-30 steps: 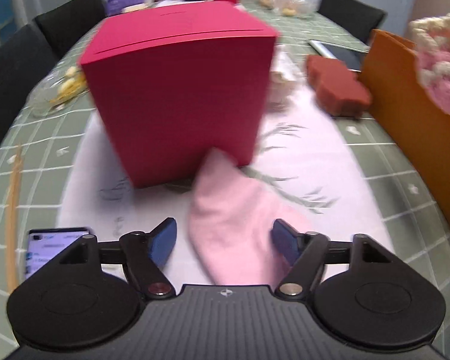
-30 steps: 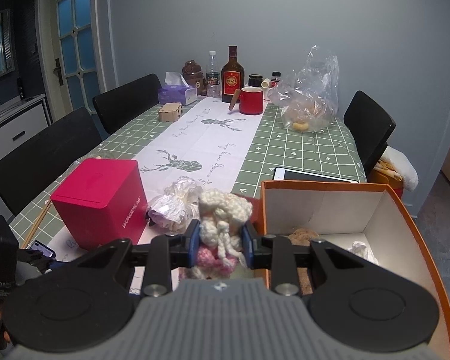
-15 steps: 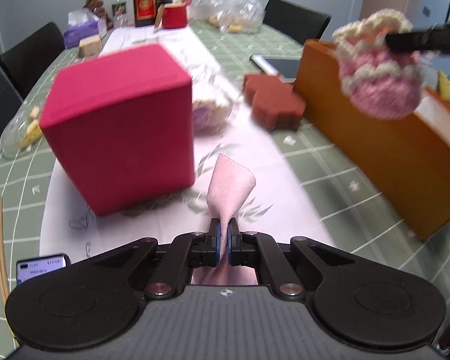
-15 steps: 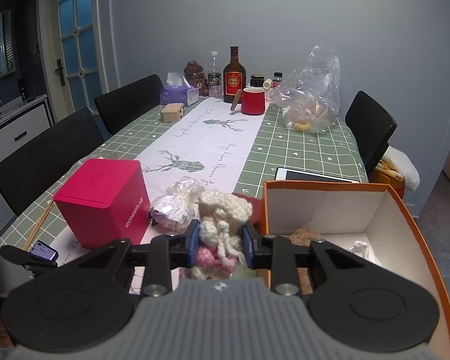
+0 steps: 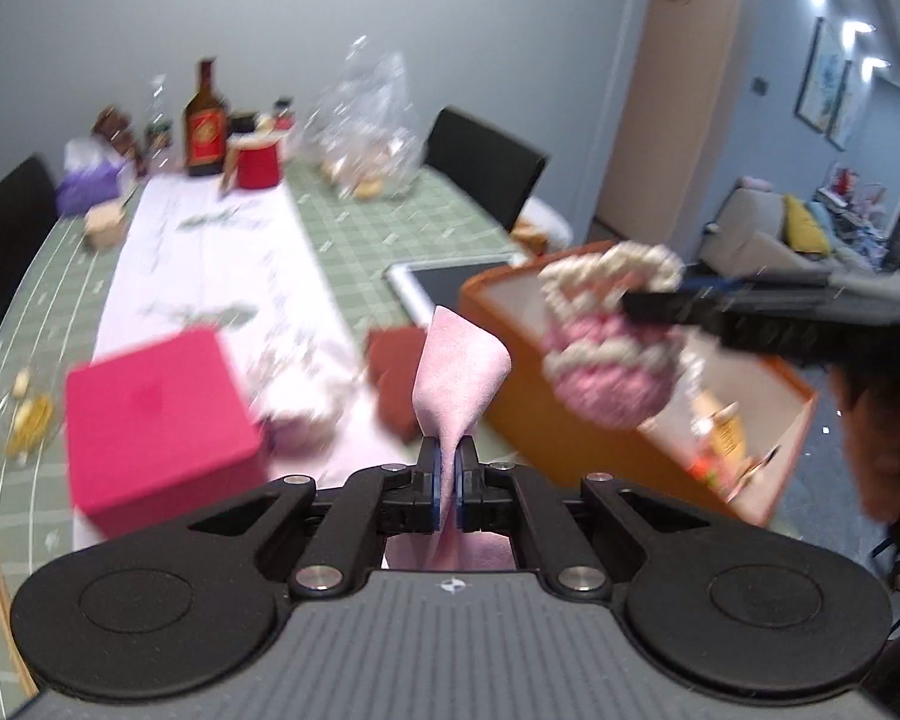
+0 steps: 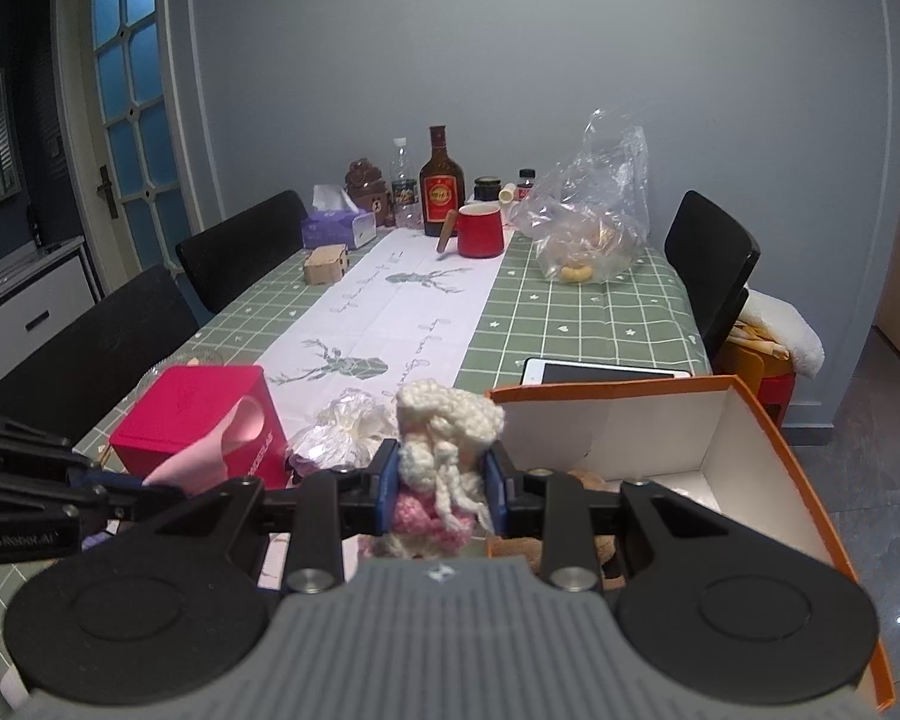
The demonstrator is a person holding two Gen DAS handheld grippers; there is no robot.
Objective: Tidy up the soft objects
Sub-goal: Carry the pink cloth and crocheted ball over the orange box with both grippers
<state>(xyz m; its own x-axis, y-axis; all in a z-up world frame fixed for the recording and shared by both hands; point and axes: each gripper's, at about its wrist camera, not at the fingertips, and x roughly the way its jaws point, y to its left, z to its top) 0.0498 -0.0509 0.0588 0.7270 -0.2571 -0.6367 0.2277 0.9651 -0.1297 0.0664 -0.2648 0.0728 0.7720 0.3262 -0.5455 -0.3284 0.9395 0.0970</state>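
Currently, left wrist view: left gripper (image 5: 448, 480) clamped on pink cloth (image 5: 459, 381), cloth standing up from the pinch in a loose cone, lifted clear of the table (image 5: 354, 228). Beyond it to the right, orange box (image 5: 576, 438) open-topped. Right gripper (image 5: 660, 300) reaching in from the right, holding crocheted pink-and-cream piece (image 5: 609, 354) above the box's near-left part. Red box (image 5: 156, 420) near left, blurred. No legible writing on the bottle (image 5: 205, 123); too smeared.

Right wrist view: right gripper (image 6: 441, 480) closed on crocheted pink-and-cream piece (image 6: 444, 450), cream strands hanging between the pads. Orange box (image 6: 804, 480) directly right and below, white interior, some soft items already inside. Left gripper (image 6: 120, 489) at near left with pink cloth (image 6: 210, 456) in front of the red box (image 6: 192, 414). Partial lettering on the left gripper body, roughly "GenRobot.AI". Bottle label (image 6: 441, 195) red, text unreadable.

Risks, judged: loose yarn snagging on a pad at release, dragging the piece back out; both grippers converging on one box, possible collision; cloth pinched only at an edge, could slip.
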